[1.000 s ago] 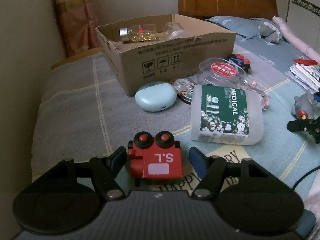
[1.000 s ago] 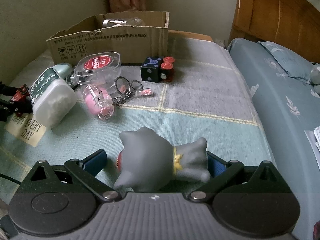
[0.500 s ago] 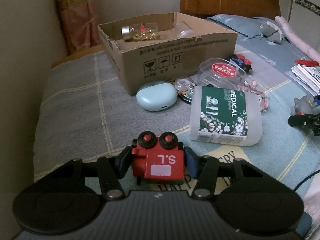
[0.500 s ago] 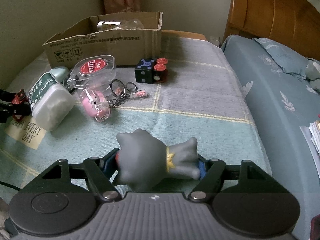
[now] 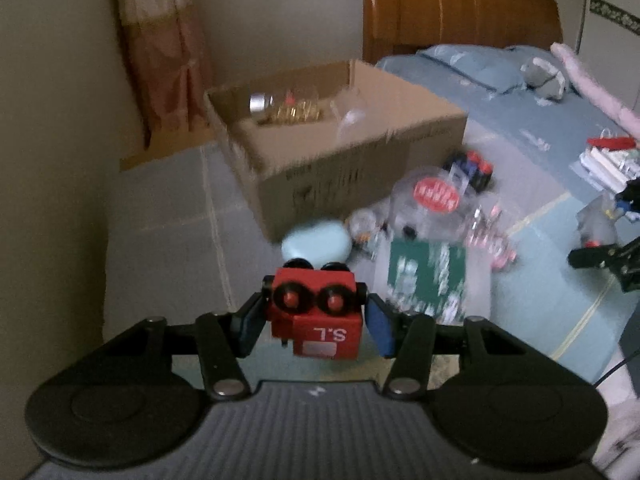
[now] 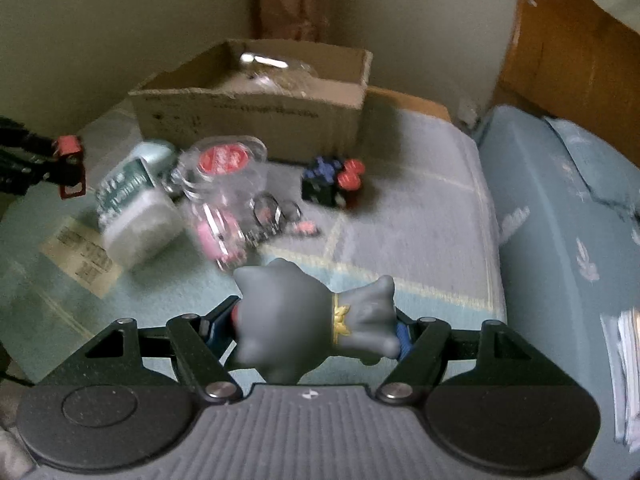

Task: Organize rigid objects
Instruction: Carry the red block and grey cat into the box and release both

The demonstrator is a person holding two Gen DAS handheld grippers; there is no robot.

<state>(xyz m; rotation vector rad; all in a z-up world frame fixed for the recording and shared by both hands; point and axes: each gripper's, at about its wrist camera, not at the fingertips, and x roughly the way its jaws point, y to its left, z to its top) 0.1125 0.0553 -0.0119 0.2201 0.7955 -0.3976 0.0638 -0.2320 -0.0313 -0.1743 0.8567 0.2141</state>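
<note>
My left gripper (image 5: pixel 314 318) is shut on a red toy train block (image 5: pixel 316 312) marked "S.L", held above the bed. It also shows at the left of the right wrist view (image 6: pixel 68 156). My right gripper (image 6: pixel 316 330) is shut on a grey cat figure (image 6: pixel 312 320) with a gold collar, lifted off the blanket. An open cardboard box (image 5: pixel 336 148) holding a glass jar (image 5: pixel 288 108) stands ahead; it also shows in the right wrist view (image 6: pixel 256 100).
On the blanket lie a white medical bottle (image 5: pixel 432 280), a mint case (image 5: pixel 316 240), a clear tub with a red label (image 5: pixel 432 196), a pink keychain (image 6: pixel 220 236) and a black-and-red block (image 6: pixel 332 180). A wooden headboard (image 5: pixel 460 8) stands behind. Papers (image 5: pixel 608 164) lie right.
Both grippers closed on their objects and lifted them off the blanket. The views have risen and tilted toward the box, with motion blur.
</note>
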